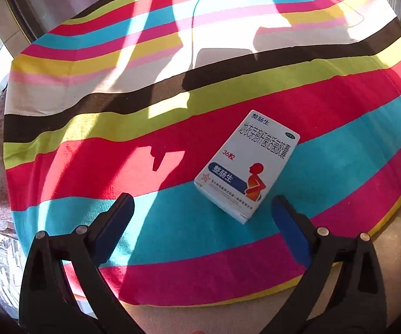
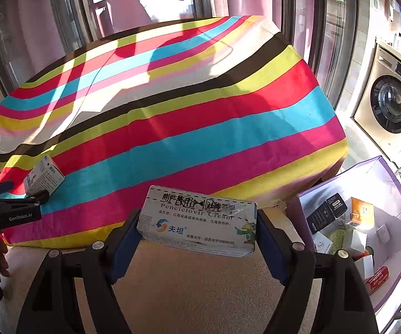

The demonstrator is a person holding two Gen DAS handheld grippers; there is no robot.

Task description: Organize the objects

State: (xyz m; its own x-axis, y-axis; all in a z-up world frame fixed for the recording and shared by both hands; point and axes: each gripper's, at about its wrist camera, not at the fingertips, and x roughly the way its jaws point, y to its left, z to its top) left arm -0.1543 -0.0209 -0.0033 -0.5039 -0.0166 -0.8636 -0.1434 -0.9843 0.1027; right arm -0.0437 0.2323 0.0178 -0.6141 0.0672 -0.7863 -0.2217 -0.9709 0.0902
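Cream box (image 2: 197, 221) is clamped crosswise between the right gripper's (image 2: 197, 239) fingers, its long axis left-to-right. Medicine box (image 1: 246, 165) is laid flat on the striped cloth (image 1: 117, 128), pointing diagonally away, just ahead of the spread left gripper (image 1: 202, 211). A purple bin (image 2: 395, 172) of boxes is seen at right.

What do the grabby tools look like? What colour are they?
Each tool, the left tool and the right tool, has two black plastic arms shaped like long triangles, with round silver rivets. The fingers wear flat blue pads. Seen from the right wrist, the left tool's side carries white "GenRobot.AI" lettering.
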